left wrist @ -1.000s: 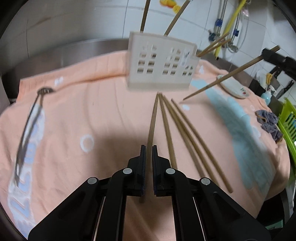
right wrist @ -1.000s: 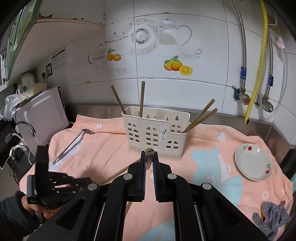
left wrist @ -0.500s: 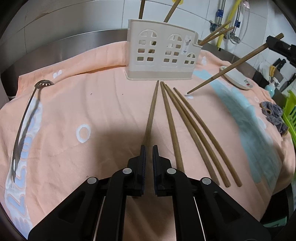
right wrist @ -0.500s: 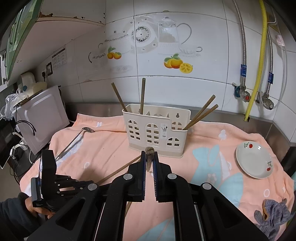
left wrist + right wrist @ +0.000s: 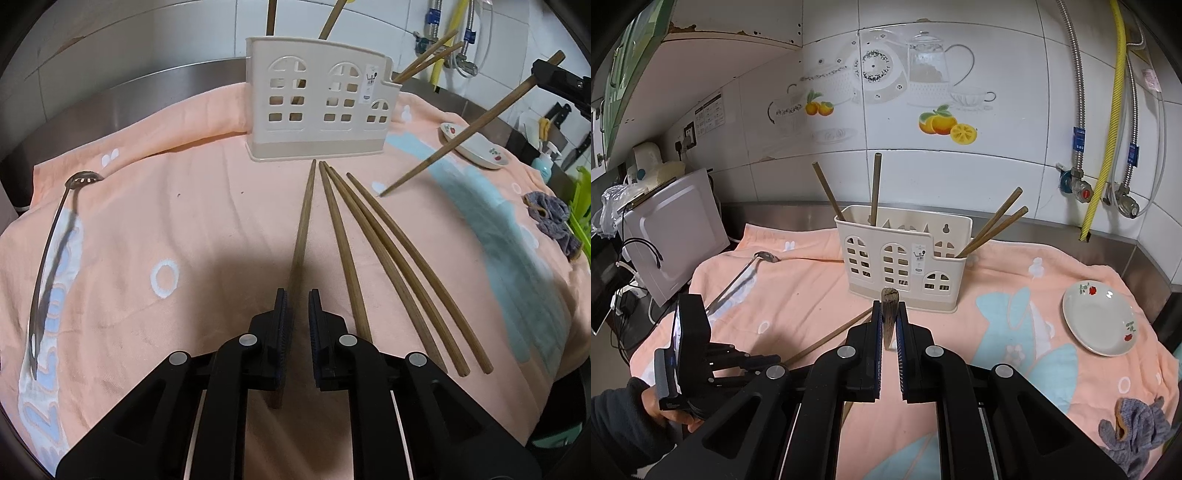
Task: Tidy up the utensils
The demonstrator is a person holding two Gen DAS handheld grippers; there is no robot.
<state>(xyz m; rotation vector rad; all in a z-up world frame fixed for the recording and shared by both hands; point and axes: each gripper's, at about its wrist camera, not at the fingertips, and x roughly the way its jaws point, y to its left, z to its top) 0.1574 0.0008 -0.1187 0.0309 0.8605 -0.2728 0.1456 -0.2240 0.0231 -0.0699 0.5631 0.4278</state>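
Left gripper [image 5: 295, 295] low over peach cloth [image 5: 207, 206], jaws opening, narrow gap; leftmost chopstick [image 5: 303, 229] running between pads, flat on cloth, contact with pads not discernible. Three more chopsticks [image 5: 384, 258] just beside it on cloth, fanned, tips converging near holder [image 5: 317, 107]. Holder upright at far side of cloth, cream, window cut-outs; two sticks in left compartment, two leaning out of right end. Slotted spoon [image 5: 51, 258] at left edge of cloth, well apart from chopsticks

Right gripper [image 5: 887, 314] raised above cloth, pressed together on one chopstick [image 5: 889, 317], butt end toward camera; same stick in left view slanting down, tip near cloth [image 5: 454, 142]. Plate [image 5: 1100, 317] at right on cloth, grey rag [image 5: 1134, 432] near corner. Hand [image 5: 670, 410] in dark sleeve at lower left holding left gripper
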